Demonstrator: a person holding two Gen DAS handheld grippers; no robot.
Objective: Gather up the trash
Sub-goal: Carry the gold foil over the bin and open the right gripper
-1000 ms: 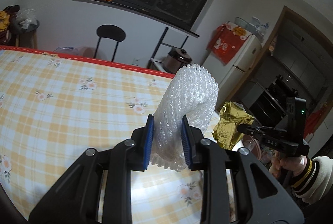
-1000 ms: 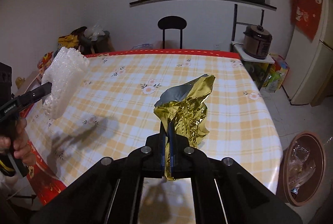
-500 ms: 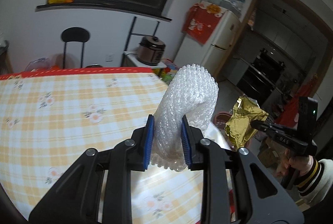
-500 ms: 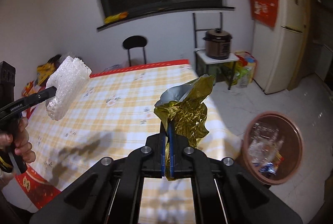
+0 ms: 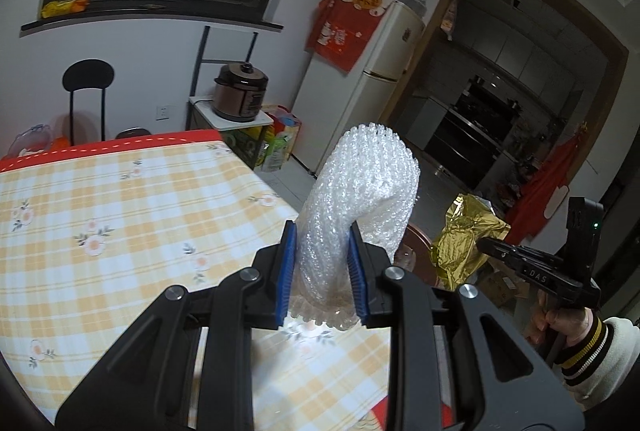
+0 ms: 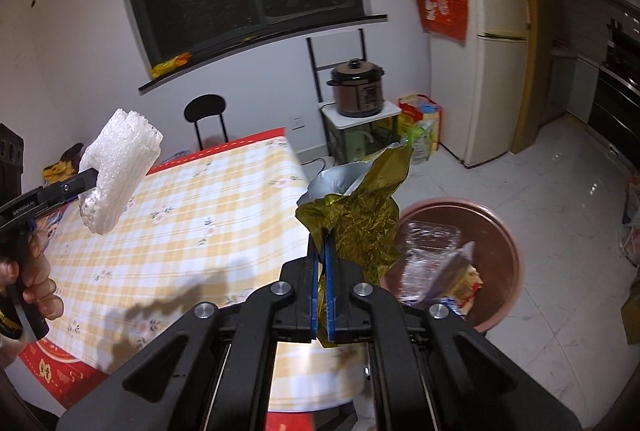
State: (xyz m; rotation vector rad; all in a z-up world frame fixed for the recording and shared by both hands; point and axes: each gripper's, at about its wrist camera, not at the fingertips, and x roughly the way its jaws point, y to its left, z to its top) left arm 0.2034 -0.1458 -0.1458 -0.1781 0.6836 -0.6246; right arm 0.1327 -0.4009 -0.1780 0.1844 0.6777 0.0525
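My left gripper point(image 5: 321, 231) is shut on a white bubble-wrap roll point(image 5: 360, 191) and holds it in the air above the table's right end. The roll also shows at the left of the right wrist view point(image 6: 120, 167). My right gripper point(image 6: 322, 237) is shut on a crumpled gold foil bag point(image 6: 360, 215), held past the table's edge beside a round brown trash bin point(image 6: 496, 251) on the floor. The bin holds clear plastic and wrappers. In the left wrist view the foil bag point(image 5: 464, 235) hangs at the right, with the bin point(image 5: 418, 251) partly hidden behind the roll.
The table point(image 6: 180, 231) has a yellow checked cloth with a red border. A rice cooker point(image 6: 358, 89) on a small stand, a fridge point(image 6: 480, 51) and a black chair point(image 6: 206, 115) stand by the far wall. White tiled floor point(image 6: 560, 171) surrounds the bin.
Both grippers have swung right, away from the table's middle toward its right edge. The trash bin has come closer and larger in the right wrist view. Both still hold their trash.
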